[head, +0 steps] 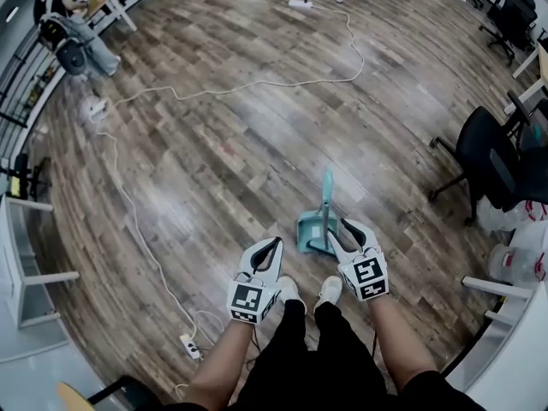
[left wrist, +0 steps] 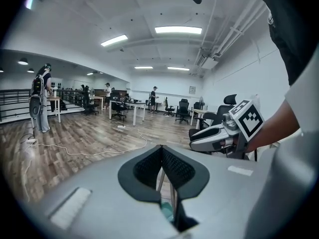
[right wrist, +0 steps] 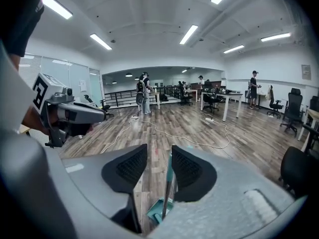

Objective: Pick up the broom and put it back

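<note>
A teal broom and dustpan set (head: pixel 315 229) stands upright on the wooden floor just ahead of the person's feet, its handle (head: pixel 327 187) pointing up. My right gripper (head: pixel 341 229) is right beside it, open. In the right gripper view the thin handle (right wrist: pixel 168 180) rises between the jaws of the right gripper (right wrist: pixel 159 151), close to the right pad, with the dustpan (right wrist: pixel 158 210) below. My left gripper (head: pixel 272 245) hovers to the left of the set, shut and empty. The left gripper (left wrist: pixel 162 151) shows its pads meeting, with a bit of teal (left wrist: pixel 167 210) beneath.
A white cable (head: pixel 257 84) snakes across the floor to a power strip (head: pixel 190 345) at the near left. A black office chair (head: pixel 484 148) stands to the right, with white furniture (head: pixel 514 315) behind it. White shelving (head: pixel 17 264) lines the left edge. People stand far across the room.
</note>
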The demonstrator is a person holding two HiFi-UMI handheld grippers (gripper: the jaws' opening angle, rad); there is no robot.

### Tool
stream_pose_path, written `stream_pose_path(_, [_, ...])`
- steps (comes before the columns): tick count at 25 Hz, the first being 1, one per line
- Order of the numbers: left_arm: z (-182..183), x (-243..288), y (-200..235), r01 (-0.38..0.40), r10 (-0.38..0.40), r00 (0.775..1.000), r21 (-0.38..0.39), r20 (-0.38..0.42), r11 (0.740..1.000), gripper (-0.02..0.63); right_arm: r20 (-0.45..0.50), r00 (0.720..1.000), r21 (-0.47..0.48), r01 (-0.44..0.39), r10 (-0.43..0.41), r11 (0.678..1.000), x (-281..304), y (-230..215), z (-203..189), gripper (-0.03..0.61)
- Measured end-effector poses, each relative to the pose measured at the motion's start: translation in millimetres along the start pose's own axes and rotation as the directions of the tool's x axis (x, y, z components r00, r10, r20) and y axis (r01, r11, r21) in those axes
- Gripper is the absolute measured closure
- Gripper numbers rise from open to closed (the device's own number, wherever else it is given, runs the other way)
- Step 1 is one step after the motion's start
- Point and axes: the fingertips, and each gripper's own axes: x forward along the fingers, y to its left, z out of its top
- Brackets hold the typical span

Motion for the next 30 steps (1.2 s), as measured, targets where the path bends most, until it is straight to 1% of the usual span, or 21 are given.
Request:
stream_pose_path(3, [-13,9,4,-0.007,0.007,1.000,-0.005,-0.024,1.000,0.597,-0.044,0.999,0.006,0.017,-0.017,1.000,20,-8,-18,0.413])
stream_pose_path(6, [-24,12,10,-0.027,0.025,0.999,-0.036,-0.037,0.999,0.597,-0.080,0.996,0.010,0.035,-0.034,0.999,41,-15,-32,0.407])
stream_pose_path(9, [-37,11,10,-0.031,0.027,0.998,-0.058,-0.059,0.998,0.597,-0.087,0.995,0.011,0.048,-0.046,0.999,57,-20,-37,0.400])
stream_pose_path(13, [-53,8,8,-0.022,0.017,0.996,-0.060,-0.090,0.998,0.597,-0.098,0.994,0.026,0.060,-0.057,0.998,75,-24,-40,0.394])
stream_pose_path(16, [-58,8,10,-0.027,0.021,0.995,-0.059,-0.102,0.998,0.597,-0.114,0.992,0.044,0.060,-0.054,0.997,86,-26,-44,0.396])
stream_pose_path(19, [-58,10,12,-0.033,0.027,0.994,-0.061,-0.103,0.998,0.597,-0.114,0.991,0.053,0.070,-0.064,0.996,89,-29,-44,0.439])
stream_pose_path(21, [-58,9,12,-0.031,0.025,0.994,-0.060,-0.104,0.998,0.597,-0.109,0.991,0.058,0.080,-0.074,0.995,89,-29,-43,0.448])
stream_pose_path(23, [-58,9,11,-0.028,0.022,0.994,-0.056,-0.104,0.998,0.597,-0.103,0.991,0.057,0.088,-0.082,0.994,89,-30,-44,0.484])
stream_pose_path(30, [-57,5,8,-0.030,0.025,0.994,-0.043,-0.107,0.999,0.597,-0.089,0.992,0.055,0.095,-0.090,0.994,86,-30,-44,0.489])
